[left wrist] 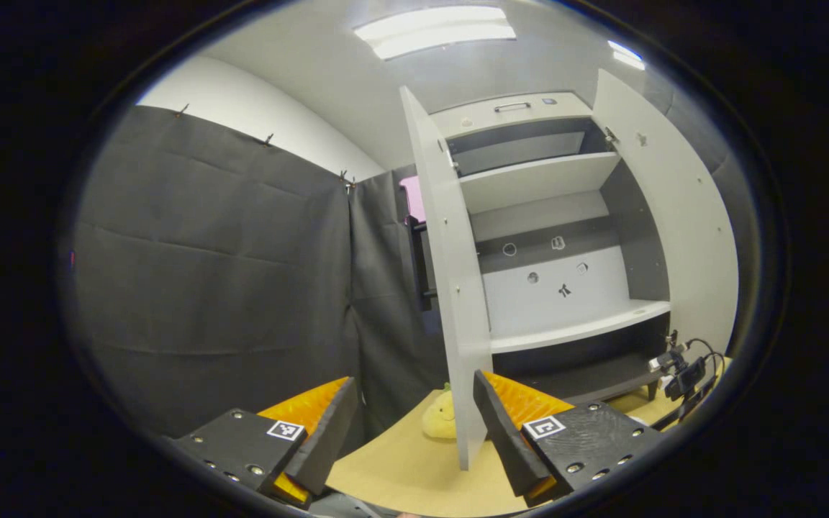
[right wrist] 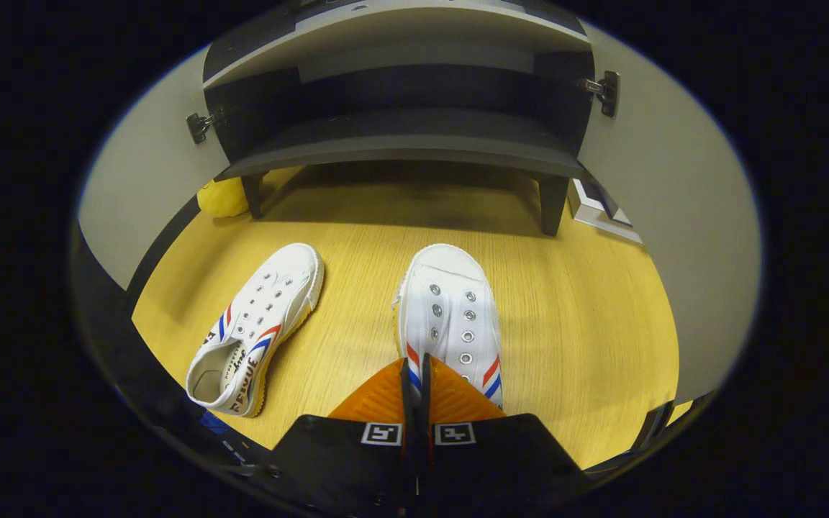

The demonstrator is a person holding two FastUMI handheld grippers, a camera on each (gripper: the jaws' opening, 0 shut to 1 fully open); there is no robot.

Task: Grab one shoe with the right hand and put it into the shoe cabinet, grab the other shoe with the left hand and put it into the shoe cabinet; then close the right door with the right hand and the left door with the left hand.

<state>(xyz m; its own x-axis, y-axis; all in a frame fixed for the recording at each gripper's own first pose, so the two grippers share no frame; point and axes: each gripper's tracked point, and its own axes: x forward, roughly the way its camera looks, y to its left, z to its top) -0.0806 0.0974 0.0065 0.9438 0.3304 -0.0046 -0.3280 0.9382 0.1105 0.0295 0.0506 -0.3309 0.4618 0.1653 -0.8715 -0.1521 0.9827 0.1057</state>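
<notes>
Two doors of the cabinet (left wrist: 558, 237) stand swung wide, left door (left wrist: 450, 288) and right door (left wrist: 673, 216), presumably so the shelves can take shoes; they look bare. Both shoes lie on the floor (right wrist: 587, 316) before it: white canvas, lace-less eyelets, red and blue side stripes. The right gripper (right wrist: 415, 381) is pinched together on the heel of the right shoe (right wrist: 450, 309), seemingly to lift it. The left shoe (right wrist: 260, 324) lies apart, angled. The left gripper (left wrist: 414, 424) hangs wide apart, holding nothing.
</notes>
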